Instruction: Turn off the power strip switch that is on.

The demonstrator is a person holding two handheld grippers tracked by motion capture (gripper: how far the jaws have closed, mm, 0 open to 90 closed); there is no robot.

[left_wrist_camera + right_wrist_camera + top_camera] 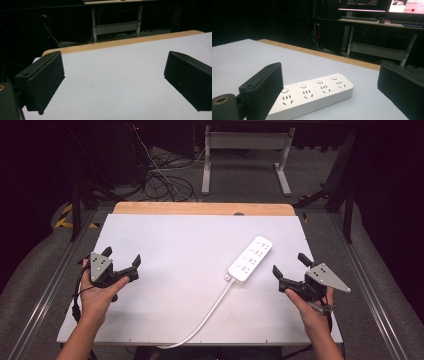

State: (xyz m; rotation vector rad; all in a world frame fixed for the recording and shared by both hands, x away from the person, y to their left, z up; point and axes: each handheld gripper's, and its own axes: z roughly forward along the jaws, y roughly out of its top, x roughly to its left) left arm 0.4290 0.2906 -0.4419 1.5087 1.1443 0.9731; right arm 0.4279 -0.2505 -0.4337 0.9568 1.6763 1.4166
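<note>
— What have you got nearest you?

— My right gripper, fingers spread wide and holding nothing. In the right gripper view the power strip lies just ahead of them, its near end partly behind one finger and the rest running across the gap toward the other. It has four sockets, each with a round button.

— And the other hand?

— My left gripper is spread wide too, empty, with bare white table between and beyond its fingers. The strip is well apart from it, off toward the right gripper's side.

— What worries you?

— I'd judge the strip will slide on that smooth surface if one finger touches it before the other, so it could skate away instead of being pinched. A finger landing on a button might press it. The white cord trails from the strip's near end back over the table edge; lift too quickly and it may drag or twist the strip out of the grip.
</note>
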